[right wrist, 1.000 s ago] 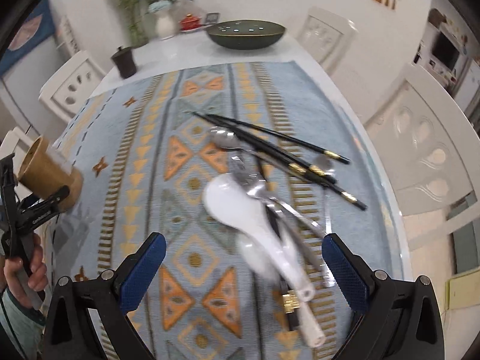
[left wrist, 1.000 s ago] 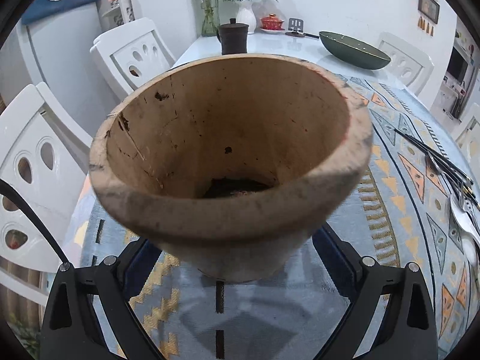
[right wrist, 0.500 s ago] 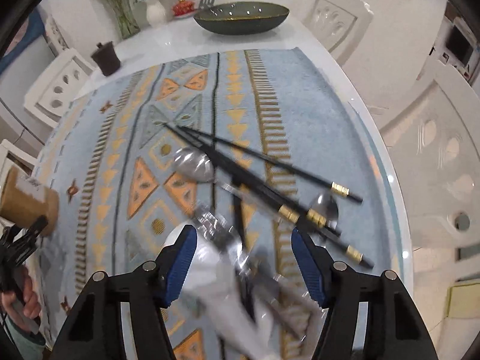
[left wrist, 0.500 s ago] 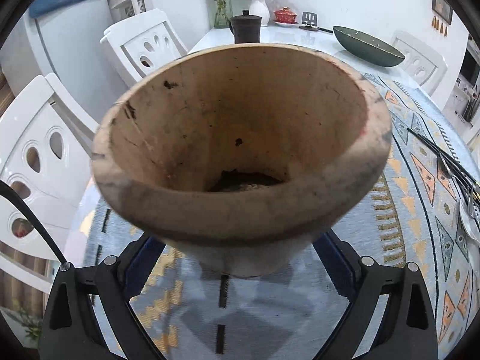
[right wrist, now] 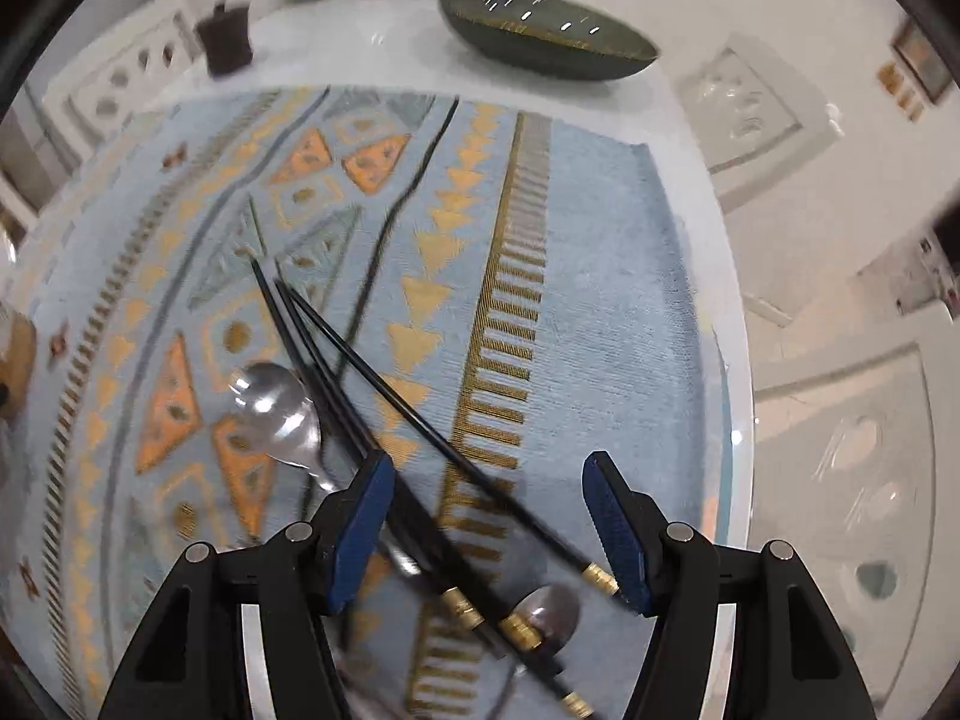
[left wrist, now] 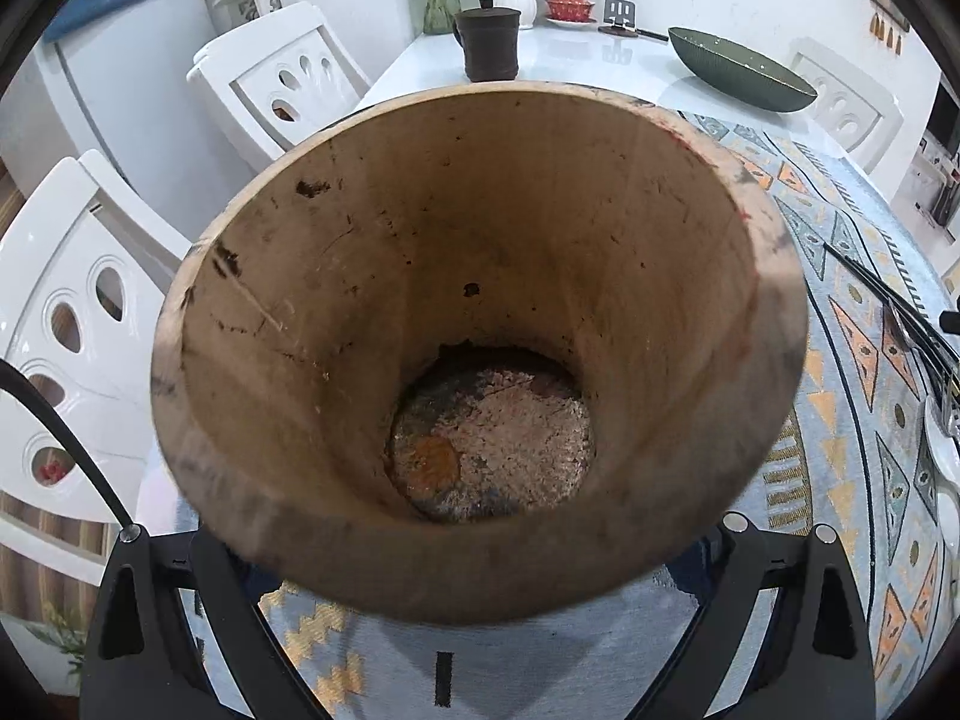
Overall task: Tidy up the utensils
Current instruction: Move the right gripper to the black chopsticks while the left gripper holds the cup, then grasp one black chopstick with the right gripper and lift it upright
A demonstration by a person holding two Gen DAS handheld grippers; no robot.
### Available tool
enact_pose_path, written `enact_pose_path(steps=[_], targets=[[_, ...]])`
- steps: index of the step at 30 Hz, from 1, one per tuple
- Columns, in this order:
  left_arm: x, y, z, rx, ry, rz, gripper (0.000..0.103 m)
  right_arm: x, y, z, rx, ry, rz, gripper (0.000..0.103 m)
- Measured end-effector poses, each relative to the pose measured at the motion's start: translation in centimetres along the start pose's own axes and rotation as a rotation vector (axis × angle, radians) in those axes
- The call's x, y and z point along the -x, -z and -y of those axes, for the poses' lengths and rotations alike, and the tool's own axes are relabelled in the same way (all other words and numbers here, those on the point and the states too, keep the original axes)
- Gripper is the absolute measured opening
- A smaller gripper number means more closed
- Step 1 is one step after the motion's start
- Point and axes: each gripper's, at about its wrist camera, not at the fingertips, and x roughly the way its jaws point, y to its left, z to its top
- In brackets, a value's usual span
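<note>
Left gripper [left wrist: 480, 588] clamped on worn wooden cup [left wrist: 474, 324], right gripper [right wrist: 489, 531] jaws apart over black gold-banded chopsticks [right wrist: 384, 414], bare blue patterned cloth [right wrist: 600, 300] right of chopsticks, white table rim [right wrist: 741, 390] beyond.

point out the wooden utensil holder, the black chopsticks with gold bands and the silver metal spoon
wooden utensil holder [left wrist: 540, 228], left wrist view, on its inner wall
black chopsticks with gold bands [right wrist: 336, 360], right wrist view, on the shaft of one
silver metal spoon [right wrist: 276, 414], right wrist view, on its bowl
</note>
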Motion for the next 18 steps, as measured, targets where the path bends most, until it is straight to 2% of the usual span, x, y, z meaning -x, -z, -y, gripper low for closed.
enact_pose_path(steps=[1, 2, 6, 8, 14, 18], targets=[[-0.1, -0.1, 0.1, -0.003, -0.004, -0.004, 0.096, -0.5, -0.1, 0.1, 0.024, -0.005, -0.013, 0.058], [-0.1, -0.1, 0.3, -0.005, -0.007, -0.007, 0.096, -1.2, -0.3, 0.1, 0.048, -0.026, -0.037, 0.048], [-0.2, -0.4, 0.3, 0.001, -0.008, -0.016, 0.096, -3.1, -0.8, 0.5, 0.094, -0.055, -0.080, 0.033], [-0.3, -0.5, 0.3, 0.007, -0.006, -0.019, 0.096, -3.3, -1.2, 0.8, 0.101, -0.092, -0.083, 0.028], [-0.4, -0.5, 0.2, 0.011, -0.005, -0.022, 0.097, -4.0, -2.4, 1.0, 0.112, -0.133, -0.121, 0.026], [-0.4, -0.5, 0.4, 0.010, -0.005, -0.021, 0.097, -3.9, -2.9, 0.2, 0.117, -0.124, -0.118, 0.011]])
